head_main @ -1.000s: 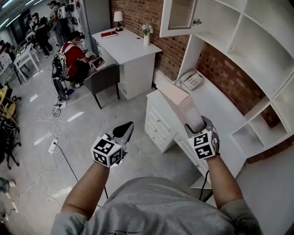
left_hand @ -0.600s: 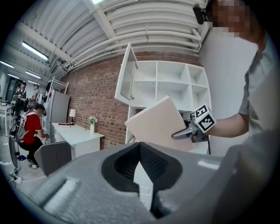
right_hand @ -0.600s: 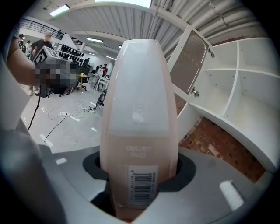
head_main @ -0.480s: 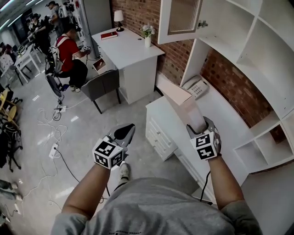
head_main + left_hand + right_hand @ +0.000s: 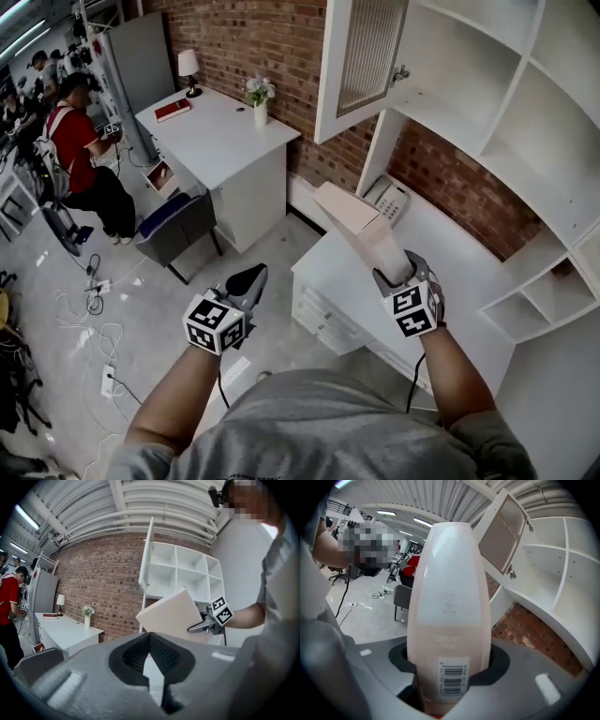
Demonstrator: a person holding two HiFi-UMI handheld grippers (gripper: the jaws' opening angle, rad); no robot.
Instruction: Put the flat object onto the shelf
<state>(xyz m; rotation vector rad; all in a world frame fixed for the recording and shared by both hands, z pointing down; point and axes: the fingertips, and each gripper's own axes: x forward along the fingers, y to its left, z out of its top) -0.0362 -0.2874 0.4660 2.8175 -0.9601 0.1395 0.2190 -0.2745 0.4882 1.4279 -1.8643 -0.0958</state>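
Observation:
A flat, pale pink box (image 5: 360, 229) stands up out of my right gripper (image 5: 394, 275), which is shut on its lower end; a barcode label (image 5: 451, 677) shows on the narrow face by the jaws. The box (image 5: 450, 602) leans up toward the white shelf unit (image 5: 525, 122), whose glass-fronted door (image 5: 364, 58) hangs open. In the left gripper view, the box (image 5: 172, 618) and the right gripper (image 5: 207, 622) are in front of the shelf (image 5: 185, 576). My left gripper (image 5: 247, 279) hangs over the floor, shut and holding nothing.
A white counter (image 5: 450, 248) with drawers (image 5: 323, 314) runs under the shelf, with a telephone (image 5: 388, 200) on it. To the left stand a white desk (image 5: 211, 136) with a lamp, a book and a vase, a chair (image 5: 176, 221), a person in red (image 5: 80, 155) and floor cables (image 5: 94, 309).
The view has swung toward the shelf and counter, which now lie closer under the box. My right gripper has kept its hold on the box; the left gripper has stayed shut.

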